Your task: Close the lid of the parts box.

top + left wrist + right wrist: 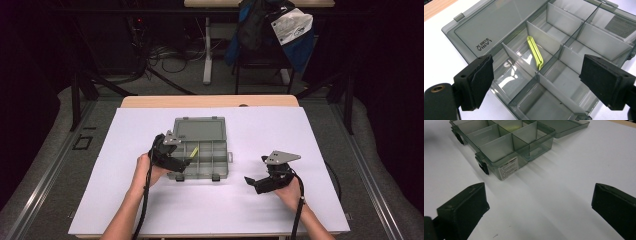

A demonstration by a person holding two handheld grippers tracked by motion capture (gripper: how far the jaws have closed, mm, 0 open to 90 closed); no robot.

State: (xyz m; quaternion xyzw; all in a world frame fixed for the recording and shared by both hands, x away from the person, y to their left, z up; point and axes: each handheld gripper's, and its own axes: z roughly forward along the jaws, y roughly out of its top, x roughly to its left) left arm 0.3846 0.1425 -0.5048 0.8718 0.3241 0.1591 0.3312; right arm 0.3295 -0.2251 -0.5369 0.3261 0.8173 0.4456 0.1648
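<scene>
The left gripper (186,161) hovers with jaws spread wide and empty over the open smoky-grey plastic compartment box (564,82), where a slim yellow-green clip (535,52) leans against a divider. Coming down carelessly, a pad could catch that divider and shove the light box.

The right claw (537,213) stands wide open, its two black jaws rising at the lower left and lower right with bare white table (574,170) between them. Well ahead, at the upper left, a smoky clear organizer box (506,145) sits on the table with its lid (564,126) folded flat behind it. Dividers split it into compartments. A white label (509,168) marks its near corner, and black latches (484,166) hang from its side.
</scene>
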